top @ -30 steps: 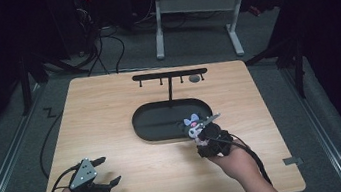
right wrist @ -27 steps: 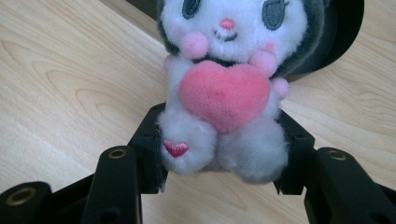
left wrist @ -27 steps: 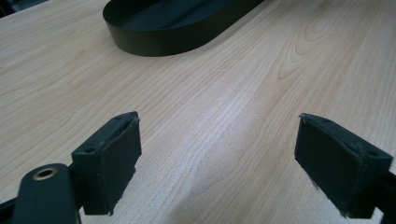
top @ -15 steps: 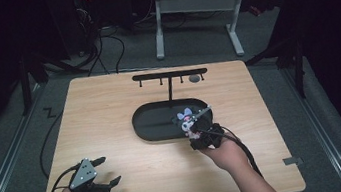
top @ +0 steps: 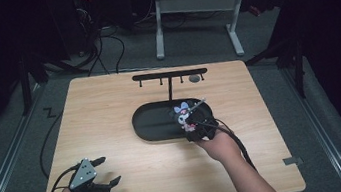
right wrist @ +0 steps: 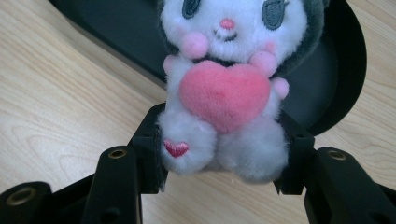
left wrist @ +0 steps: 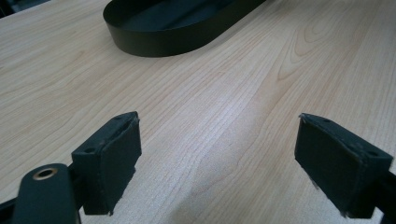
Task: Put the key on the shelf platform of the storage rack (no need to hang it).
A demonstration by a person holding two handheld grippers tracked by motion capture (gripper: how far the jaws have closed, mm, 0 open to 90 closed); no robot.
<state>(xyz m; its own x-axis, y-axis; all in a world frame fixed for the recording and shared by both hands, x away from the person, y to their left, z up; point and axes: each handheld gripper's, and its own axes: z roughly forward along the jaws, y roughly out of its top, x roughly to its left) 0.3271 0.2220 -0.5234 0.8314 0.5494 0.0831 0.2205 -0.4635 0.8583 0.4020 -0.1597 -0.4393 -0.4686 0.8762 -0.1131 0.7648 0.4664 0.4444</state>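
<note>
The right hand-held gripper point(top: 194, 127) was clamped on a small plush toy point(right wrist: 227, 88), its two jaws pressing into the soft lower body on either side, just under the pink heart the toy held against its chest. The toy sat upright in the grip, facing back toward the gripper's own camera. Directly beyond the gripper lay the black oval tray point(top: 150, 124), and the toy hung over the tray's near rim at its right end. Farther beyond the gripper, at the far edge of the worktop point(top: 109, 104), stood a black T-shaped rack point(top: 169, 76) with small pegs under its bar.

The left hand-held gripper point(top: 99, 172) rested low near the front left corner of the worktop, well apart from the right one, with its jaws spread wide and nothing between them; bare wood lay ahead of it and the tray's curved wall further on.

The hold looked like the weak point. The jaws squeezed only fluffy stuffing at the toy's base, so the plush could compress and slide out, or pivot forward, if the gripper tilted or moved sharply. Released from where it hung, it might land on the tray's rim and tumble onto the worktop rather than inside.
</note>
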